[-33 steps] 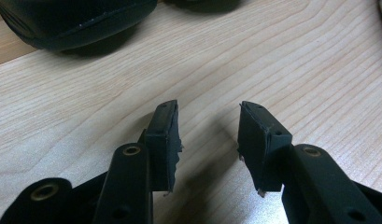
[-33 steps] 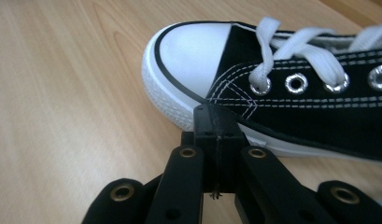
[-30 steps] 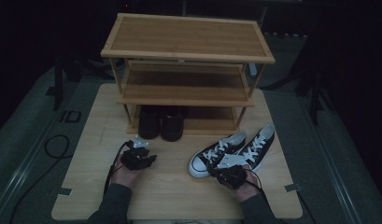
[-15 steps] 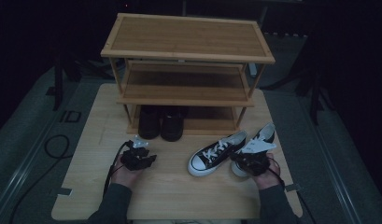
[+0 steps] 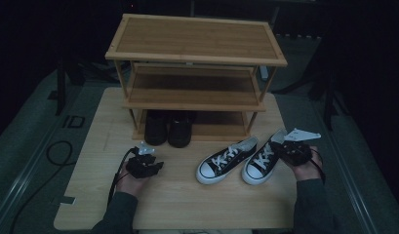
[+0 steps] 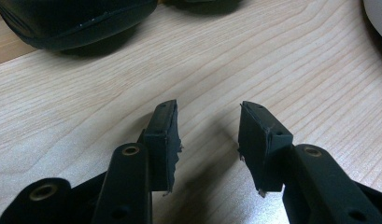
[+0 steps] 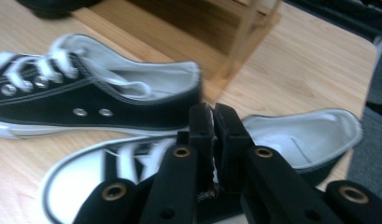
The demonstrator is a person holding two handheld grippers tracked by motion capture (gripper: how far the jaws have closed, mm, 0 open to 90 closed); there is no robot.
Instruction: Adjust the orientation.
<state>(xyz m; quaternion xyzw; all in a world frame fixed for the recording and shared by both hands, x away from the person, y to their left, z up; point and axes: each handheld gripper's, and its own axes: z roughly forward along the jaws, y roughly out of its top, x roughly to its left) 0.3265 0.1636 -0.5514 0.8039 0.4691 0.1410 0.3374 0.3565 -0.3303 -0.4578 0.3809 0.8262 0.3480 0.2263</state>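
Note:
Two black-and-white sneakers lie on the wooden table (image 5: 187, 204), a left one (image 5: 226, 161) and a right one (image 5: 260, 163). My right gripper (image 5: 284, 148) hovers over the right sneaker's heel end. In the right gripper view its jaws (image 7: 213, 112) are shut to a sliver with nothing between them, having just been opening slightly. Below them lie the right sneaker (image 7: 310, 135) and, beyond it, the left sneaker (image 7: 86, 93). My left gripper (image 5: 146, 158) rests low over the table, open and empty (image 6: 207, 116), pointing at a pair of black shoes (image 6: 72, 21).
A three-tier bamboo shoe rack (image 5: 194, 34) stands at the back of the table. The black shoes (image 5: 168, 129) sit at its lowest level, on the left. Dark floor and a cable (image 5: 55, 151) lie left of the table.
My right hand has moved right and away from me, rising a little, from near the sneakers' toes to the right sneaker's heel. The left hand has kept still.

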